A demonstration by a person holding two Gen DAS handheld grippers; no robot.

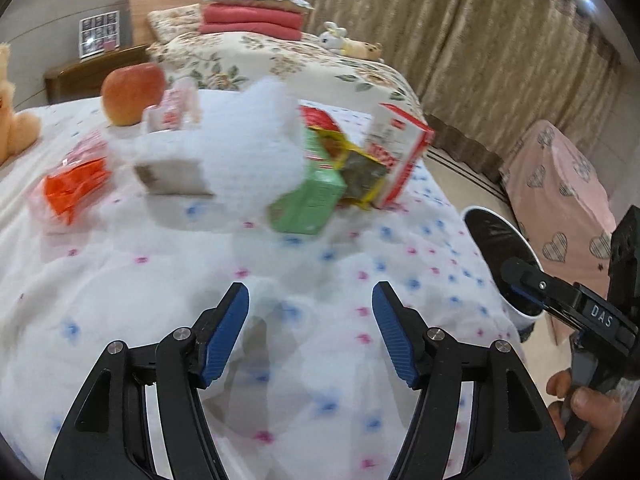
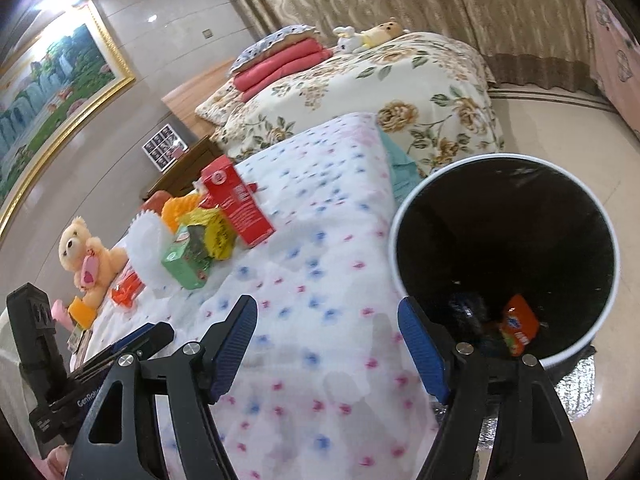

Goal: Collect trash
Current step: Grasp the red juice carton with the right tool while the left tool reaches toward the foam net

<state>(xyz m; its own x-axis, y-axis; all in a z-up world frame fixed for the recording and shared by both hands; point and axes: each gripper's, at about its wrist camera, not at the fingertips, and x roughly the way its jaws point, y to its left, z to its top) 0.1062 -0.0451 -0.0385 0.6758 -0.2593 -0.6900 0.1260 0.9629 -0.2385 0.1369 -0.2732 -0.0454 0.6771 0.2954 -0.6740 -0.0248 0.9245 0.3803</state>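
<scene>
Room: a bedroom; you worked over a white quilt [image 1: 280, 264] dotted blue and pink, with a floral bed and curtains behind.
Trash heap: it lay on the far part of the quilt, well apart from both grippers: green carton [image 1: 310, 196], red-and-white box [image 1: 404, 148], yellow wrapper [image 1: 360, 172], white foam netting [image 1: 256, 140], orange packet [image 1: 76, 188].
Not trash, by my reading: the apple [image 1: 132, 94] and the teddy bear [image 2: 86, 258].
Bin: the dark-lined bin [image 2: 600, 248] stood off the quilt's edge, with an orange pack [image 2: 520, 322] already in its bottom.
Left gripper [image 1: 310, 300]: you had its jaws apart, nothing between them.
Right gripper [image 2: 328, 320]: jaws spread wide and empty, over the quilt beside the bin.
Handling, green carton: probably light and empty; it would crush under force, so pinch across its flat faces.
Handling, foam netting: soft and springy; you could grab it anywhere.
Handling, wrapper and packet: thin and slippery; pinch a raised fold.
Left view only: the apple, and your hand [image 1: 588, 404] on the right gripper's handle.
Right view only: the bin's inside and the teddy bear whole.
</scene>
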